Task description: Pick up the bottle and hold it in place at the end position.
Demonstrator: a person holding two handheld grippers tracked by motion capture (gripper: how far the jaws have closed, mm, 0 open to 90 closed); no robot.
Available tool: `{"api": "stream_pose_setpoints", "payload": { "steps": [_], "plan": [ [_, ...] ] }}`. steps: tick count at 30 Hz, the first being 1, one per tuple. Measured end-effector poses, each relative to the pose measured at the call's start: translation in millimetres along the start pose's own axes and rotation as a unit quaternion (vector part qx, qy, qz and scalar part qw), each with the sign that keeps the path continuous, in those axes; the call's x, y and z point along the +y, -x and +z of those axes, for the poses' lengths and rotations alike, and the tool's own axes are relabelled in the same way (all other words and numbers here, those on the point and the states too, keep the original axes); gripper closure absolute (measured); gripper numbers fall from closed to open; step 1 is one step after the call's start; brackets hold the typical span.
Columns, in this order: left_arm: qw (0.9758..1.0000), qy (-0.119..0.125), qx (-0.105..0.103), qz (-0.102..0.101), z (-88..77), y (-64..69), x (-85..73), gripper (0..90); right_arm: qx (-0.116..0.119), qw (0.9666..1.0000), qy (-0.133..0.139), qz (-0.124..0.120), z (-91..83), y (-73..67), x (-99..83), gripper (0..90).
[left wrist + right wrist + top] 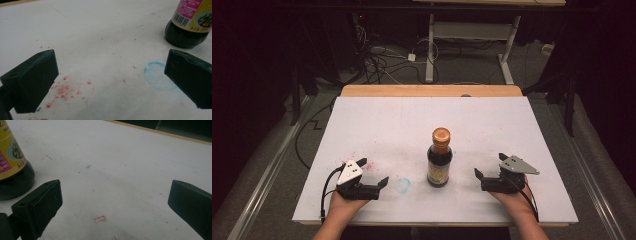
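- The left gripper [373,176] is sitting with its jaws spread wide and nothing between them; in the left gripper view the left gripper [110,82] is framing only bare white board speckled with red flecks [63,90] and a faint blue ring stain [156,76].
- The right gripper [488,173] is likewise standing wide open and gripping nothing; in the right gripper view the right gripper [113,207] is looking over white surface carrying a small red stamp-like mark [100,219] and a tiny blue spot [88,166].
- A hand [343,206] is holding the left gripper near the board's front edge, and another hand [513,199] is holding the right one, both coming in from below.
- The sauce bottle [440,159], dark with an orange cap and a yellow-pink label, is standing upright between the two grippers, apart from both.
- It is showing at the upper right of the left gripper view [191,22] and at the left edge of the right gripper view [12,162].
- The white board [392,125] is lying on a wooden table [432,90], whose edge is showing at the far side.
- Cables [377,60] are lying on the floor beyond.
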State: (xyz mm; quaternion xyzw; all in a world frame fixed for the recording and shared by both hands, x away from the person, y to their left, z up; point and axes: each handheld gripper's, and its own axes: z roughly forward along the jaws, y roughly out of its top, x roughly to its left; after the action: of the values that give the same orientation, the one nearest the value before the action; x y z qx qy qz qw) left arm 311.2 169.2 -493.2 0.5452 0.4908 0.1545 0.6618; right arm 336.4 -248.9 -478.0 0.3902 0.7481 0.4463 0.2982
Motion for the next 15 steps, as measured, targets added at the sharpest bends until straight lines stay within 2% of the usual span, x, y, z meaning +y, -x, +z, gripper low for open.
{"api": "stream_pose_setpoints", "payload": {
  "steps": [4, 15],
  "plan": [
    [1.0, 0.001, -0.001, 0.001, 0.6, 1.1, -0.4, 0.0, -0.004, 1.0, -0.003, -0.007, -1.6, -0.4, -1.7, 0.1],
    [1.0, 0.001, -0.005, -0.007, 0.4, 3.3, 2.2, 0.0, -0.005, 1.0, 0.006, -0.001, -7.4, 3.1, -0.3, 0.1]
  ]
}}
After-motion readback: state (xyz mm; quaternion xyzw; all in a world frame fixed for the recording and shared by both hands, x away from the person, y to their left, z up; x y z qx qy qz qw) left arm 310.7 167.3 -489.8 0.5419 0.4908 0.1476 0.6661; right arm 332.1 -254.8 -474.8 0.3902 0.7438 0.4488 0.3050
